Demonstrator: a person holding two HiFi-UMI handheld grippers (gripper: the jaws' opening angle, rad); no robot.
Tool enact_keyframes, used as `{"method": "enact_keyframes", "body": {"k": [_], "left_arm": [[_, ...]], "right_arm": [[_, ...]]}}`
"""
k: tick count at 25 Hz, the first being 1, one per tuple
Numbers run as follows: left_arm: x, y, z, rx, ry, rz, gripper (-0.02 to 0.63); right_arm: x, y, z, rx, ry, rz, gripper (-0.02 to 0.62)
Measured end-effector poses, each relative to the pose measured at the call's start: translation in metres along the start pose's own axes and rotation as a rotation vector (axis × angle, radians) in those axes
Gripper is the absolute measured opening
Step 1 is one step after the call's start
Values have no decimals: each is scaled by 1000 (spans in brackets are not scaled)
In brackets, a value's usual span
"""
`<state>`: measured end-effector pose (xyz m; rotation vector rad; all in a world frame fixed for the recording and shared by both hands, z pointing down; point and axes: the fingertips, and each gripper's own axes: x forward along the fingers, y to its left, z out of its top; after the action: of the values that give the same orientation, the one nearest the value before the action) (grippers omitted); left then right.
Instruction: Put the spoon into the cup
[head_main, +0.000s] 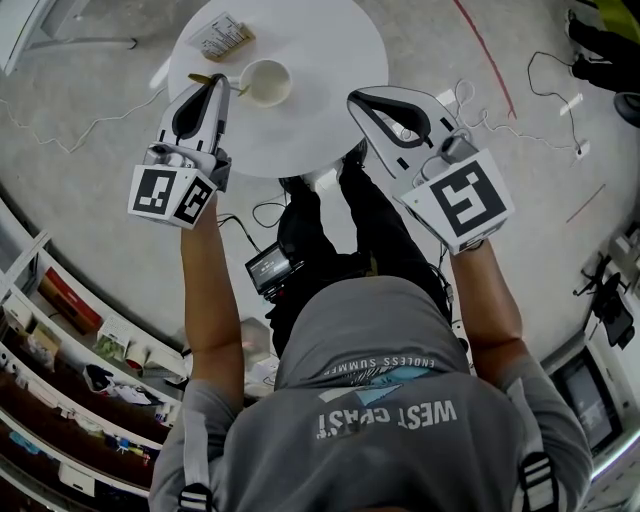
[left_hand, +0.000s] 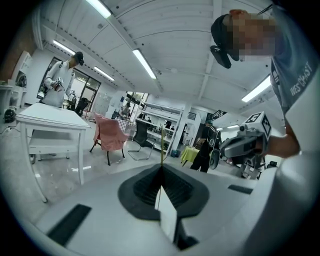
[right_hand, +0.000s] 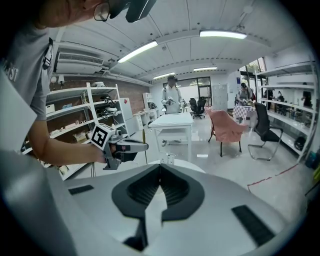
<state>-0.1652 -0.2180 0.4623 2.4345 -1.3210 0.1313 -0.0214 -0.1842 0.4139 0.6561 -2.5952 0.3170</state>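
A white cup stands on the round white table. My left gripper hovers just left of the cup, shut on the thin golden spoon, which crosses its tips and points toward the cup. In the left gripper view the spoon rises as a thin golden line out of the closed left gripper. My right gripper is over the table's right edge, shut and holding nothing. The right gripper view shows its own jaws meeting, with the left gripper off to the left.
A printed packet lies at the table's far left. Cables trail over the floor to the right, and shelves line the left wall. A white desk, chairs and standing people fill the room beyond.
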Motion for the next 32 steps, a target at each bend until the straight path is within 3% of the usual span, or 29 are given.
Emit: {"method": "enact_keyframes", "body": {"k": [32], "left_arm": [[19, 28, -55, -117, 21, 44, 2]], "right_arm": [[16, -2, -26, 53, 30, 1, 2]]}}
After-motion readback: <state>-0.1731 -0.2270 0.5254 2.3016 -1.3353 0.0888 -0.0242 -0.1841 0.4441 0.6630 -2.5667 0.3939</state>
